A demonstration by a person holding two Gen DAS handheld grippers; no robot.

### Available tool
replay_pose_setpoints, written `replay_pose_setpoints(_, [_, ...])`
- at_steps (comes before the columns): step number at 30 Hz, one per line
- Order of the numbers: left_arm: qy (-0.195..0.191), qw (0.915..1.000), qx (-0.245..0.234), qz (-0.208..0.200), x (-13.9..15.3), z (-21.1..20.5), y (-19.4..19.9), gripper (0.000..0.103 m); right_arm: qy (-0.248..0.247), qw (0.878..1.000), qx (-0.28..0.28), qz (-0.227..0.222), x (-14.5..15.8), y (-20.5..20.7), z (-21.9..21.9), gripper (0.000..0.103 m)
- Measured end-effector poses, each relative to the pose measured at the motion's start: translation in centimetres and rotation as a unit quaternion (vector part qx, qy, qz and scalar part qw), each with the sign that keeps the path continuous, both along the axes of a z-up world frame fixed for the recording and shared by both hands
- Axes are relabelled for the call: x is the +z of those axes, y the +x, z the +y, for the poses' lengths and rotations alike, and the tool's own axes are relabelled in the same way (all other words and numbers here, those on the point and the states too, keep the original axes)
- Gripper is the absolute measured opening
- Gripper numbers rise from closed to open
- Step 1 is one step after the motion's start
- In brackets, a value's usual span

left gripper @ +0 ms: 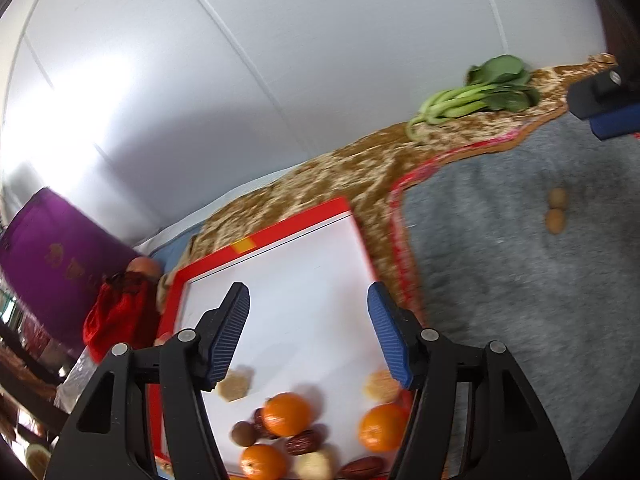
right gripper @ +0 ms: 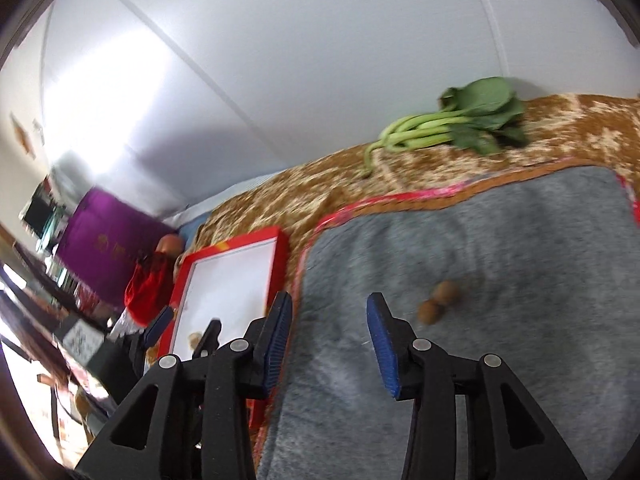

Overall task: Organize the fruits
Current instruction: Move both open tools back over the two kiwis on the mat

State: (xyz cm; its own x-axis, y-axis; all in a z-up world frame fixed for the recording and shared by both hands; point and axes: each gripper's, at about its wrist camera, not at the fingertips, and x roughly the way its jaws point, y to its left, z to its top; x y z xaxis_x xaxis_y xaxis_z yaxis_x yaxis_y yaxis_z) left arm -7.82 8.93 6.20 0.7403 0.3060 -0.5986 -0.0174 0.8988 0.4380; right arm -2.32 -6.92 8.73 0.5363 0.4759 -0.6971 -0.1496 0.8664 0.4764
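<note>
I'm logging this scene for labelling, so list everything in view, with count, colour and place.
tray: one, red rim, white floor, on patterned cloth
oranges: three, orange, in tray
red dates: at least three, dark red, in tray
pale round fruits: about four, beige-brown, in tray
small brown fruits: two, on grey mat
grey mat: one, beside tray
leafy greens: one bunch, green, on patterned cloth
purple box: one, left
red pouch: one, beside tray
left tool: open, over tray
right tool: open, over mat

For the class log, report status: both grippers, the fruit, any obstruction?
Left gripper open, empty, over the red-rimmed tray. Right gripper open, empty. Three oranges in the tray; two small brown fruits lie on the grey mat. Nothing in the way.
</note>
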Motion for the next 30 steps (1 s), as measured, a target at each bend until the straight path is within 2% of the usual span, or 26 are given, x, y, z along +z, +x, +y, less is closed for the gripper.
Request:
replay_pose_setpoints(4, [-0.032,0.9987,-0.038,0.01,0.6,-2.9,0.6,0.061,-0.013,0.999,-0.048,0.015,0.6,1.1,-3.4,0.045])
replay_pose_setpoints(8, [-0.075,0.9937,-0.077,0.03,1.2,-6.2,2.0,0.061,-0.001,0.995,-0.086,0.044,0.3,2.2,-6.9,0.045])
replay_pose_setpoints(12, [-0.095,0.9894,-0.104,0.036,1.5,-9.0,3.4,0.061,-0.013,0.991,-0.115,0.063,0.0,3.1,-9.1,0.045])
replay_pose_setpoints(18, [-0.089,0.9834,-0.147,0.057,1.0,-10.0,3.8,0.062,0.01,0.985,-0.114,0.127,-2.2,4.3,-11.7,0.046])
replay_pose_setpoints(21, [-0.069,0.9814,-0.161,0.079,-0.1,-9.2,3.8,0.062,0.017,0.982,-0.114,0.148,-3.3,4.9,-12.2,0.046])
replay_pose_setpoints(25, [-0.028,0.9815,-0.164,0.095,-1.7,-8.0,3.5,0.062,0.031,0.981,-0.091,0.169,-4.6,5.5,-10.8,0.046])
replay_pose_setpoints(30, [-0.048,0.9777,-0.172,0.11,-2.0,-6.9,3.2,0.062,0.015,0.982,-0.068,0.175,-5.2,5.9,-8.0,0.046])
